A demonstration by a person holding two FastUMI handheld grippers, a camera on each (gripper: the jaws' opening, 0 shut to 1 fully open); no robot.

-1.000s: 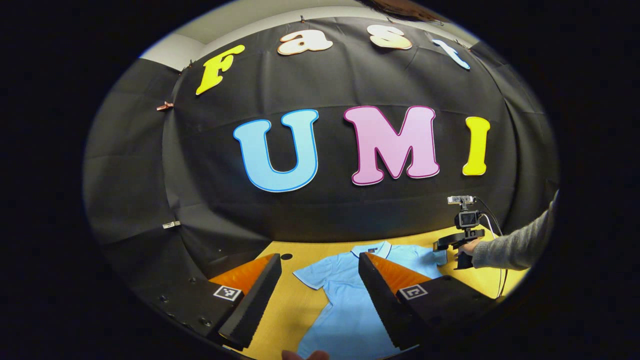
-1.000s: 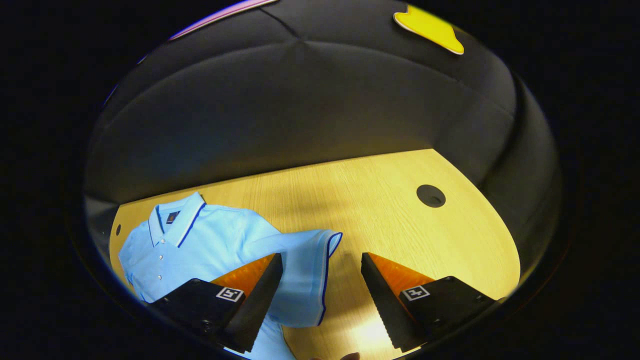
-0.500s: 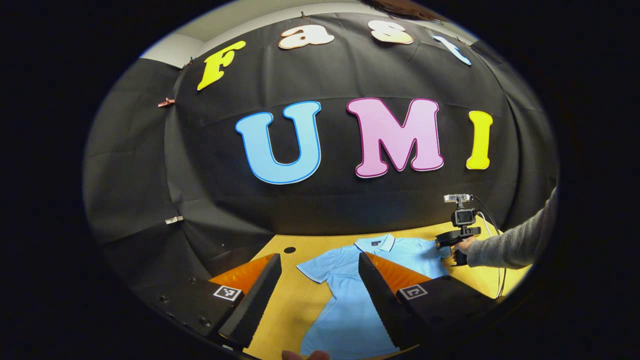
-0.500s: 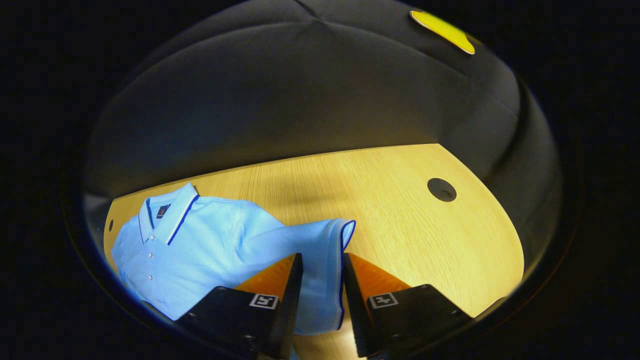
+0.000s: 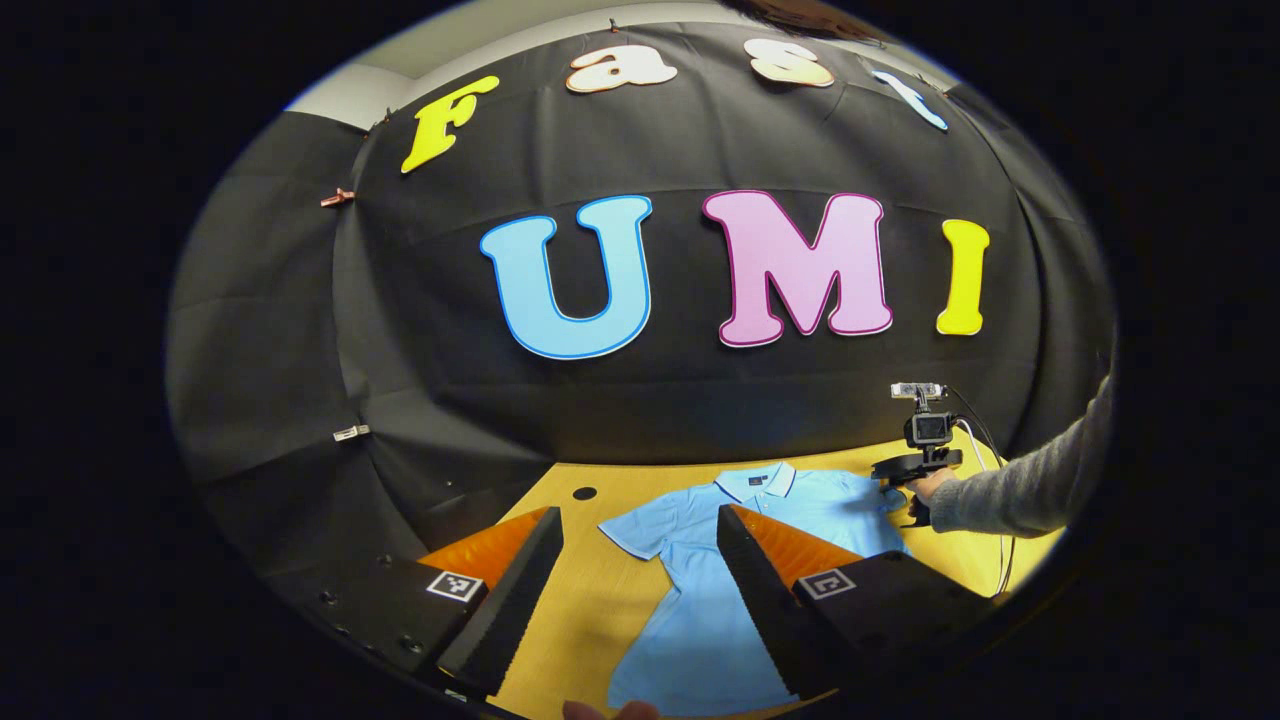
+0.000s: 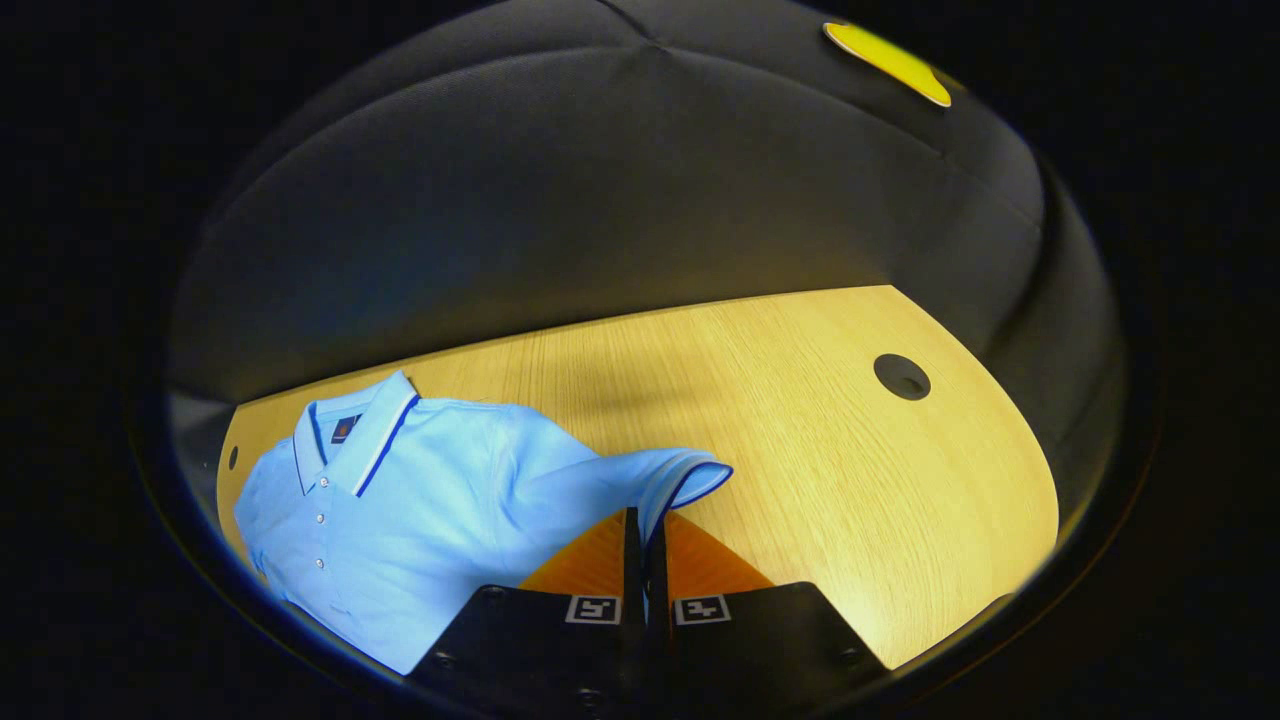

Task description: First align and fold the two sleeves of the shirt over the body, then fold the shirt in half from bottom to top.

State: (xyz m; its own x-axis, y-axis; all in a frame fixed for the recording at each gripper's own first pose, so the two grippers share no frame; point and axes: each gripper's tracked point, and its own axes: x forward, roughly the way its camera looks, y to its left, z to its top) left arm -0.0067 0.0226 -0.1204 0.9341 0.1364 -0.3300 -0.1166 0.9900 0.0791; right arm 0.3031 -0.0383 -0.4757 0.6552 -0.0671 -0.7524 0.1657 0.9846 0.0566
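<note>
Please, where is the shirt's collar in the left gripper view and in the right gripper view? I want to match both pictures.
Left gripper view: the collar lies low, right of centre, at the shirt's far end.
Right gripper view: the collar lies at left, below the middle.
Shared landmark: the collar's dark label.

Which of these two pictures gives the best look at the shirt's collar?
The right gripper view: the collar lies open and large there, its dark trim line and the buttons below it plain to see. In the left gripper view the collar is far off and small, at the top of the blue shirt.
</note>
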